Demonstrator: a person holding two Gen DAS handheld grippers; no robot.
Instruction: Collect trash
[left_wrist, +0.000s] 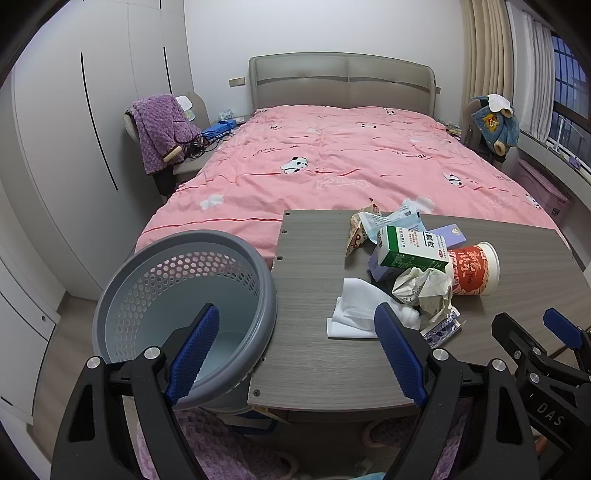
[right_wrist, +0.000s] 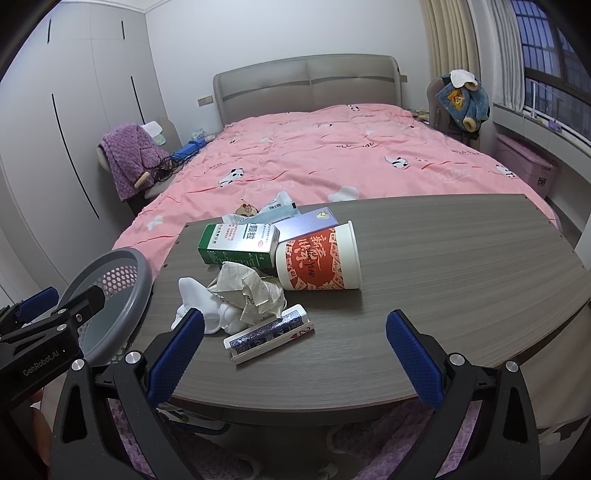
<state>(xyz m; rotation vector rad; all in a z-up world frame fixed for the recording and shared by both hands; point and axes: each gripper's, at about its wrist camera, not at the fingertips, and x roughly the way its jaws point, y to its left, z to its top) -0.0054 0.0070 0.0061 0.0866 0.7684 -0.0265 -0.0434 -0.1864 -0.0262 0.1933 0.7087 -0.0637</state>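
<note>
Fingers wide apart on both sides, and nothing was held: the left gripper (left_wrist: 295, 350) hung with its left finger (left_wrist: 194, 354) over the mouth of the grey perforated basket (left_wrist: 236, 251) and its right finger (left_wrist: 399, 354) above the near part of the grey worktop (left_wrist: 314, 362). The right gripper (right_wrist: 295, 354) was just as open, both blue fingers (right_wrist: 177, 354) poised over the worktop's near edge. Straight ahead of the right gripper's left finger lay the trash pile: a card box (right_wrist: 269, 332) with a blue patterned face sat nearest, just beyond the fingertips. Behind it a white crumpled tissue (right_wrist: 199, 302) touched a ball of crumpled paper (right_wrist: 247, 288). Further out a green and white carton (right_wrist: 240, 243) lay on its side against a tipped red and white paper cup (right_wrist: 317, 258), its mouth pointing right. A lilac box (right_wrist: 310, 221) and some wrappers (right_wrist: 273, 206) lay at the far end of the heap. Beyond the worktop stretched a bed with a pink duvet (right_wrist: 332, 155). The basket stood left of the worktop, touching its edge, and looked empty inside.
</note>
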